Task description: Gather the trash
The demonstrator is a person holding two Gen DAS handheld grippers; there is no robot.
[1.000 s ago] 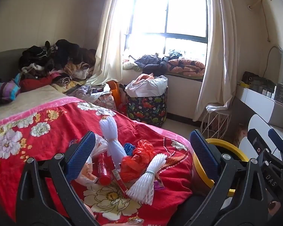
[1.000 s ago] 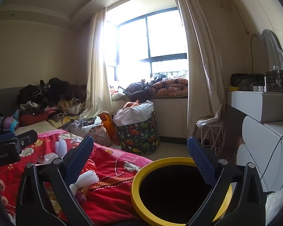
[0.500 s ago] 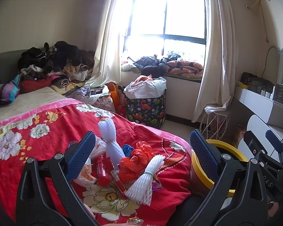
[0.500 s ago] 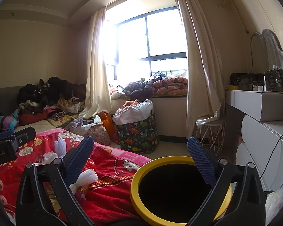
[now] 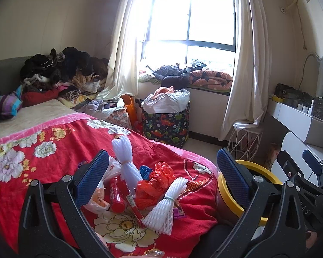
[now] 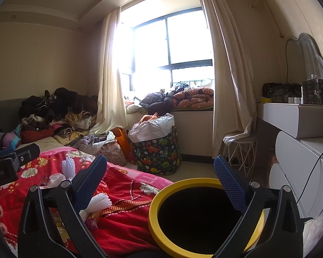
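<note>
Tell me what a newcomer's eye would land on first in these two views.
First the red floral blanket on the bed, with a heap of trash at its near corner: an orange plastic bag between two white foam-net bundles. Next the yellow-rimmed bin beside the bed, dark inside, under the open right gripper. The bright window glares behind.

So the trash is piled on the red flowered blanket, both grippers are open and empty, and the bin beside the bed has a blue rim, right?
Nearly. The bin has a yellow rim, not blue; the right wrist view shows it plainly. The rest holds: the trash lies on the red flowered blanket, and the left gripper and right gripper are both open and empty.
</note>
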